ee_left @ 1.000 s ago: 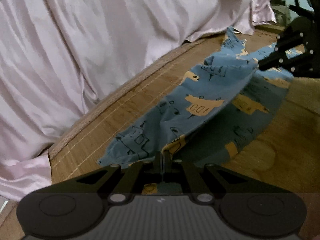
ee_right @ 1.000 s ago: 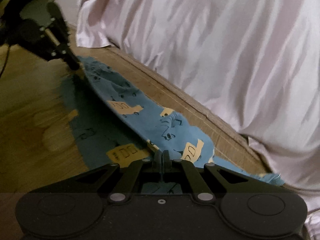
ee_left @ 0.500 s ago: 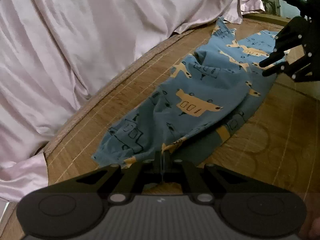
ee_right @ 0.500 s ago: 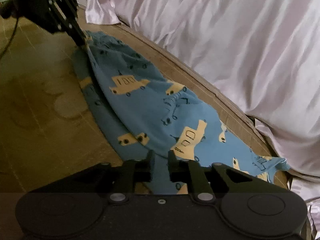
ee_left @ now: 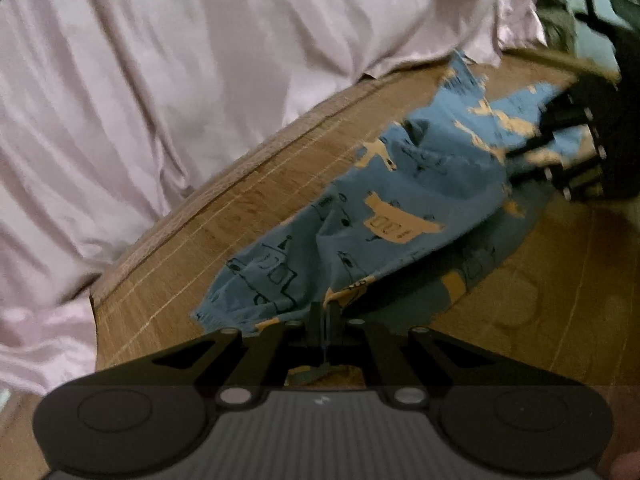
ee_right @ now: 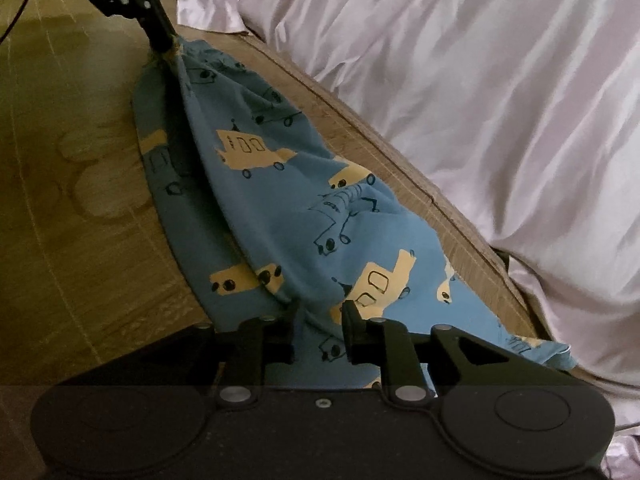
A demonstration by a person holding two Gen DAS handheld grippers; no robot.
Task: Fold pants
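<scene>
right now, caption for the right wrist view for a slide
Right claw open over blue pants on a wooden mat; left claw pinching the far end.

A woven bamboo mat [ee_left: 248, 216] carries everything; its tan slats run in long parallel lines, crossed by pale stitch lines, and faint round patterns show in the weave on its open side [ee_right: 100, 184]; a darker bound border [ee_right: 452, 216] runs along its far edge; beyond that border a pale pink satin sheet [ee_left: 168, 80] lies in heavy creased folds, heaped along the mat's whole length and spilling over its end [ee_right: 568, 264]; blue pants [ee_right: 288, 208] printed with yellow cars lie directly on the mat, near the border, stretched lengthwise in two layers; the lower layer rests flat on the slats; the upper layer is partly raised.
</scene>
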